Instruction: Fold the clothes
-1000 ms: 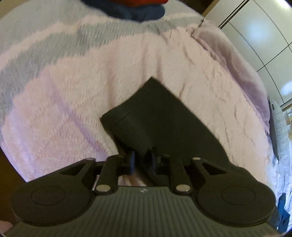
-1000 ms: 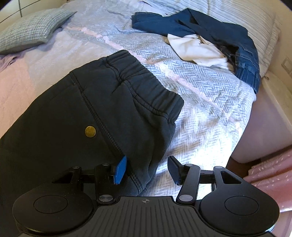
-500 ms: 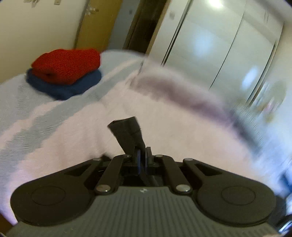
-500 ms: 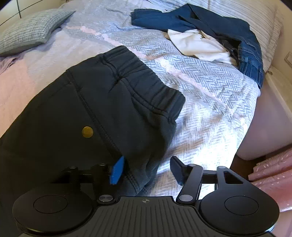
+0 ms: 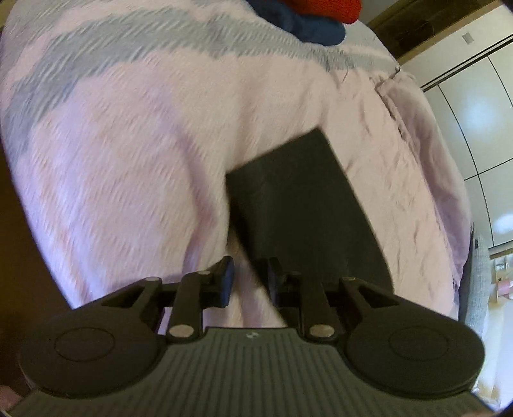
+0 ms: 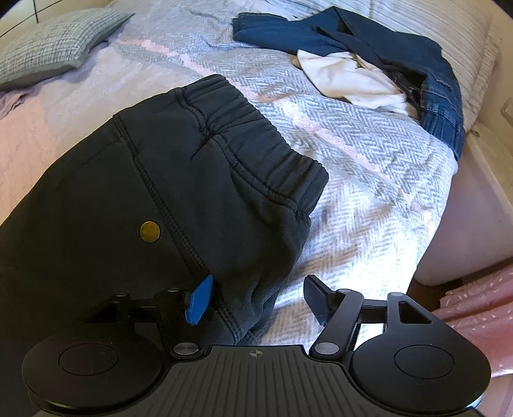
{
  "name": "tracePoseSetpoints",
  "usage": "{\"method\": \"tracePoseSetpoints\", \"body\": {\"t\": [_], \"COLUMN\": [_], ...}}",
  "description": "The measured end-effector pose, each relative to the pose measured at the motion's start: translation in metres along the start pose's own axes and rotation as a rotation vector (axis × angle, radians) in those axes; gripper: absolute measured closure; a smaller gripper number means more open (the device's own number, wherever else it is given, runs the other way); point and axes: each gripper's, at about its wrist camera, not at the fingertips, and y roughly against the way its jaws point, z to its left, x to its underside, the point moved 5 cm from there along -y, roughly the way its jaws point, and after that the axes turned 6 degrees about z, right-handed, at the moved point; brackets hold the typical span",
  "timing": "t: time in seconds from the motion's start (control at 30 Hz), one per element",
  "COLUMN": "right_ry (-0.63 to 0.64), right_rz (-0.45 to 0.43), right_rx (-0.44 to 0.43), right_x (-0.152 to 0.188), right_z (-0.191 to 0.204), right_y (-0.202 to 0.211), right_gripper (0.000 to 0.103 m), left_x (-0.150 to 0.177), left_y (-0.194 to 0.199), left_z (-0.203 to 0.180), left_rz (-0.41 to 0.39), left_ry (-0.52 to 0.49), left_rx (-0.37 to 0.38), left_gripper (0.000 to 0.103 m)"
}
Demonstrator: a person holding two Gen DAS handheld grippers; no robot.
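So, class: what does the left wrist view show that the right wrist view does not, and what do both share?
Only the left wrist view shows the red and blue folded stack and the wardrobe doors. Only the right shows the trousers' waistband, brass stud, pillow and unfolded clothes pile. Both share the dark trousers, the bedspread and open jaws.

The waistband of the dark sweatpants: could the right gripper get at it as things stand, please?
Probably yes: the right gripper is open over the sweatpants, and nothing lies between it and the waistband just ahead on the bedspread.
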Motion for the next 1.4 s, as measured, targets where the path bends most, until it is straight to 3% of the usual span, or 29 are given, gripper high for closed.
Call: {"method": "tracePoseSetpoints", "body": {"t": [0.1,0.23,0.4,0.6,0.73,0.9,1.0,1.03,1.1,1.17,1.27,1.37,1.4], "right_ry": [0.058,0.352,0.719,1.269,1.512,1.754,1.867,1.886,1.862,1.734,1.466,0.971,0.818], "right_rz": [-0.024,-0.151,-0.309,-0.331,-0.326,-0.273,-0.281,-0.301,-0.288,-0.183,0.000,0.234,0.279], "right_rx": [0.012,-0.018,-0.056,-0.511,-0.775,-0.960,-0.953,-0.944,-0.938,-0.990,-1.083,-1.209,-1.204], "right_x": [0.003,0.031,0.067,0.214,0.297,0.368,0.398,0.403,0.399,0.382,0.346,0.280,0.259], "right_z": [0.009,0.056,0.116,0.223,0.279,0.321,0.331,0.333,0.338,0.344,0.352,0.345,0.338], "right_y": [0.007,0.041,0.084,0.143,0.183,0.208,0.212,0.212,0.211,0.211,0.211,0.195,0.184], "right_gripper": [0.037,0.037,0.037,0.037,0.045,0.049,0.049,0.052,0.092,0.101,0.103,0.103,0.103], "left_x": [0.009,-0.001,-0.014,-0.015,-0.015,-0.018,-0.022,-0.022,-0.023,-0.024,-0.025,-0.025,-0.025], "left_y": [0.003,0.004,0.020,0.038,0.049,0.063,0.071,0.073,0.074,0.073,0.066,0.060,0.056], "left_z": [0.002,0.004,0.002,0.016,0.028,0.047,0.058,0.059,0.061,0.059,0.049,0.028,0.022], "left_rz": [-0.011,-0.040,-0.054,-0.010,0.023,0.047,0.049,0.051,0.055,0.060,0.071,0.085,0.091], "left_ry": [0.002,0.031,-0.074,-0.133,-0.153,-0.140,-0.113,-0.111,-0.110,-0.107,-0.111,-0.139,-0.142], "left_rx": [-0.002,0.018,-0.036,-0.095,-0.129,-0.148,-0.132,-0.128,-0.123,-0.110,-0.078,-0.010,0.010], "left_gripper": [0.086,0.086,0.087,0.087,0.087,0.087,0.087,0.087,0.087,0.087,0.087,0.087,0.085]}}
